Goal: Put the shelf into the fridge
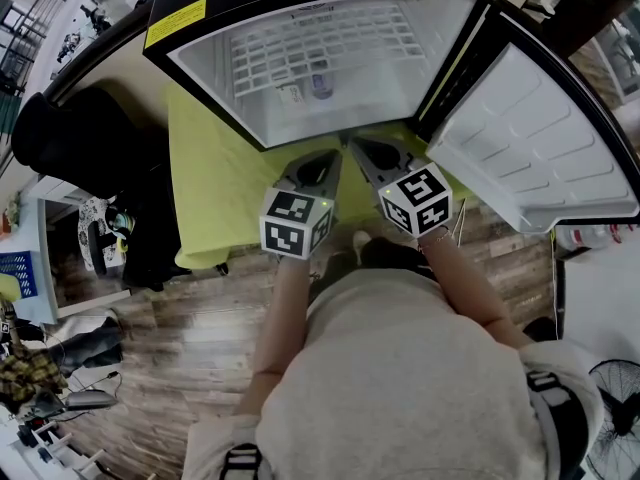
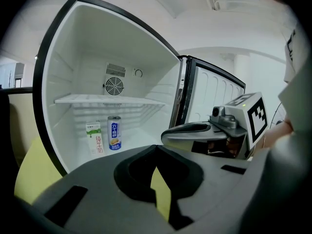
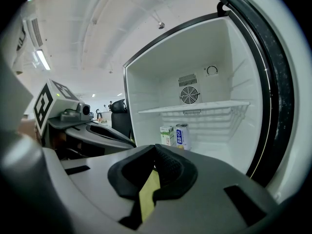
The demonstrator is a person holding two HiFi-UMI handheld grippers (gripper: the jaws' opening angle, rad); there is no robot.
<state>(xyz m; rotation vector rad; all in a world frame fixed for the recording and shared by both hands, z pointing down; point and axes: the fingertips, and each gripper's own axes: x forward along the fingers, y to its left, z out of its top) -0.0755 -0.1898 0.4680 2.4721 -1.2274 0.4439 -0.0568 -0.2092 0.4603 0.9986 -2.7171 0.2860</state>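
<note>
Ahead of both tongs, in the open fridge (image 2: 63, 62), the white wire shelf (image 2: 107, 100) sits level across the walls. Beneath it a milk carton (image 2: 94, 137) stands beside a can (image 2: 114, 132). Left tongs (image 1: 335, 156) and right tongs (image 1: 356, 148) are closed, empty, tips near together.

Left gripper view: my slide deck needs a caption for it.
Left gripper, jaws shut and empty, faces the open fridge, shelf in place above a carton and a can.
</note>
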